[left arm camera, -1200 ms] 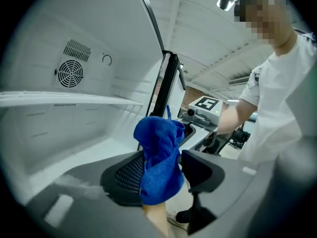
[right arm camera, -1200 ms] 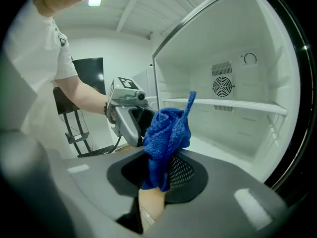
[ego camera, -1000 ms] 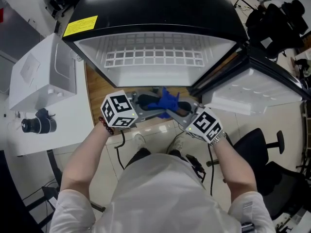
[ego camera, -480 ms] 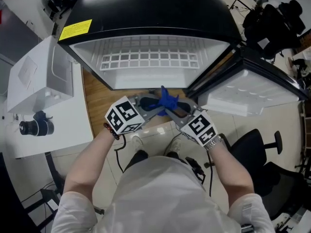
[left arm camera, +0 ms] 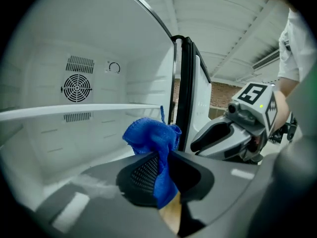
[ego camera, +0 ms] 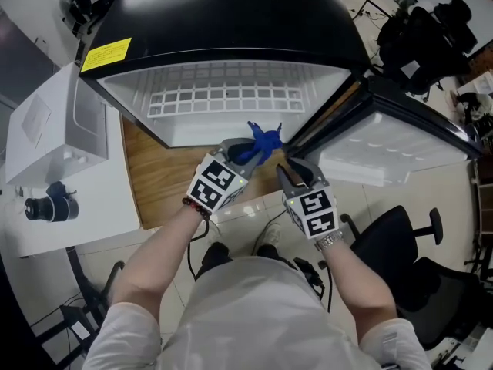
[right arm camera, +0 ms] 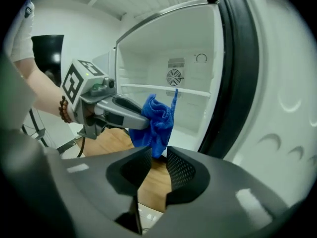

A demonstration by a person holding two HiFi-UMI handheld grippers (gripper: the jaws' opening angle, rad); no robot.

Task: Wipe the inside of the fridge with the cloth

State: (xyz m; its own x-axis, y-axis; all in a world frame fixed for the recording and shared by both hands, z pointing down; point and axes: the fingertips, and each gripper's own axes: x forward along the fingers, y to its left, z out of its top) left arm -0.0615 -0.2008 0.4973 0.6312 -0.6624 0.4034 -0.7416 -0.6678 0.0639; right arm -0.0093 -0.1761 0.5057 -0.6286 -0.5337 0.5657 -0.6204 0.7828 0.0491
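At the mouth of the open fridge point(ego camera: 231, 21), centre of the head view: counted one blue cloth point(ego camera: 262, 143), two grippers and one fridge door point(ego camera: 400, 141) swung out toward three o'clock. Found the left gripper point(left arm camera: 163, 162) with jaws just drawn in and now nearly together, pads pinching the lower fold of the cloth. Upper bunch of the cloth seen standing free at twelve o'clock of the jaw tips, at the front edge of the cabinet opening. Found the right gripper point(right arm camera: 158, 155) with jaws just eased apart to a moderate gap and nothing between the pads. Cloth seen hanging just beyond its tips at twelve o'clock. Noted the grippers side by side, left at nine o'clock of right, both tips angled toward the cloth. Inside the cabinet counted one shelf point(left arm camera: 74, 110), one round fan grille point(left arm camera: 76, 87) and two slotted vents, one above the grille and one below the shelf. Also one white grid rack point(ego camera: 231, 95) in the head view; cannot tell whether it is that same shelf. Logged one yellow label point(ego camera: 106, 52) on the black top at ten o'clock. Around: one white box point(ego camera: 54, 122) at nine o'clock, one black lens-like object point(ego camera: 48, 205) at six o'clock of it, one black office chair point(ego camera: 400, 237) at four o'clock, and wood flooring point(ego camera: 166, 176) below the cabinet front. In the way: the door's black edge, close at three o'clock of the cloth.
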